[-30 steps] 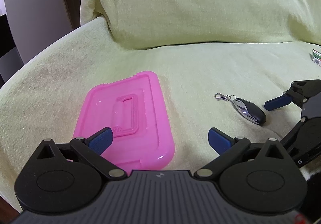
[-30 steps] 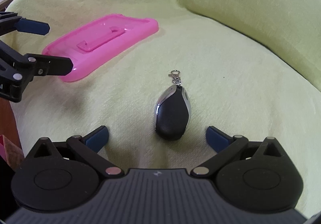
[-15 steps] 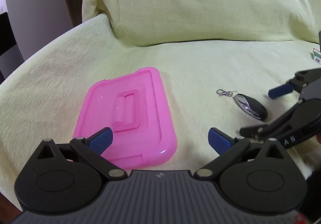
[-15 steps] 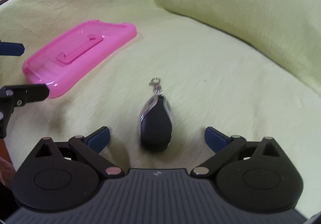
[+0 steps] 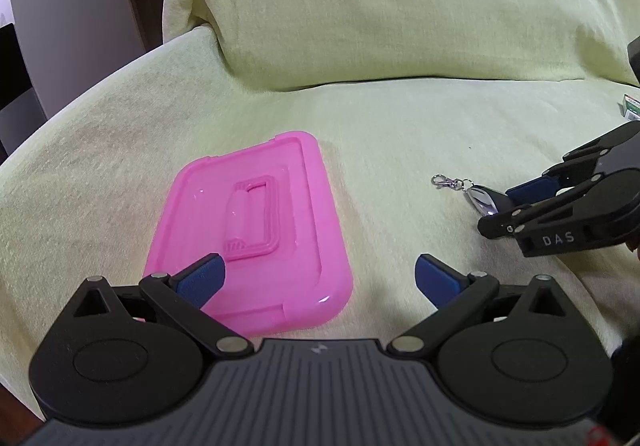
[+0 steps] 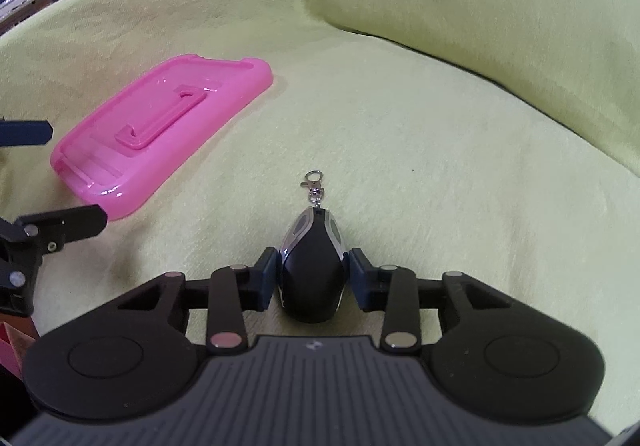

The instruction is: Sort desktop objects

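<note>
A black and silver key fob [image 6: 314, 274] with a small clasp lies on the yellow-green sofa cover. My right gripper [image 6: 314, 278] is shut on the key fob, one blue pad pressed against each side. In the left wrist view the fob [image 5: 480, 200] shows at the right, partly hidden by the right gripper [image 5: 498, 208]. A flat pink box lid [image 5: 248, 230] with a moulded handle lies to the left of the fob. My left gripper [image 5: 320, 278] hovers open over the lid's near edge with nothing between its pads.
The sofa's back cushion [image 5: 380, 6] rises behind the seat. The seat drops off at the left towards a door and wall [image 5: 60, 26]. A small green box [image 5: 632, 110] lies at the far right. A pink container corner [image 6: 10, 346] shows at bottom left.
My right gripper moved forward around the key fob and went from open to shut on it. The left gripper stayed open over the pink lid and barely shifted.
</note>
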A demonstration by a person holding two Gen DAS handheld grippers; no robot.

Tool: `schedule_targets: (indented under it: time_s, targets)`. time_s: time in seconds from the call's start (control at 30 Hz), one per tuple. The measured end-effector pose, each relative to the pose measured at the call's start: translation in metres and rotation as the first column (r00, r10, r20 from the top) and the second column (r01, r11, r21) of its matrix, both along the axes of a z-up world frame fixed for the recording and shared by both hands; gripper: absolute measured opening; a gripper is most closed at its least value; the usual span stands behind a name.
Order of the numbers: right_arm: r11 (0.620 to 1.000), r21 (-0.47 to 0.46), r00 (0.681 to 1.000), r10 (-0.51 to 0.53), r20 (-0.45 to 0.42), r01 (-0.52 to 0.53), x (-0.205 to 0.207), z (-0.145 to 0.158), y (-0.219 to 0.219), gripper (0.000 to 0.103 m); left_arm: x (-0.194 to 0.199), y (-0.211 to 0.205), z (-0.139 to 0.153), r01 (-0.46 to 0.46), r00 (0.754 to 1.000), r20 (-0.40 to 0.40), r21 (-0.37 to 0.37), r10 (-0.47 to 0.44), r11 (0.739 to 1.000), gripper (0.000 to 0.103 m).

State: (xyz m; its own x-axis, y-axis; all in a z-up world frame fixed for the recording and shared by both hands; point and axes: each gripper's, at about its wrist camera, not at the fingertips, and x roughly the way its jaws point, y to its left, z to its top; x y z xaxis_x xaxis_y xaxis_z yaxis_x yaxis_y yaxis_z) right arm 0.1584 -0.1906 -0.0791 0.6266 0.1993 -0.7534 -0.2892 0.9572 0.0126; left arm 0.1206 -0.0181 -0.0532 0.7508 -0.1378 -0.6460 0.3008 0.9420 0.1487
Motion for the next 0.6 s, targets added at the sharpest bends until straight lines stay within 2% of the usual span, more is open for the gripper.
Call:
schedule_targets:
  time_s: [0.23,0.37,0.43,0.6]
  targets:
    - [1.0,0.028,1.0,-0.004,0.023,0.003,-0.006,0.013,-0.003,0.033,-0.001,-0.001,0.0,0.018,1.0,0.0,0.007,-0.018,1.0,0.102]
    - [0.998,0.061,0.999,0.004,0.032,-0.006,-0.011,0.028,-0.004,0.033,-0.005,-0.009,0.003,0.111,0.994,0.024,0.01,-0.111,0.994,0.102]
    - [0.997,0.074,0.999,0.01,0.038,-0.013,-0.013,0.036,-0.004,0.033,-0.008,-0.017,0.003,0.191,0.981,0.041,0.018,-0.191,0.981,0.102]
    - [0.99,0.125,0.998,0.055,0.044,-0.06,-0.025,0.062,0.002,0.033,-0.018,-0.038,-0.001,0.389,0.919,0.065,0.013,-0.389,0.921,0.1]
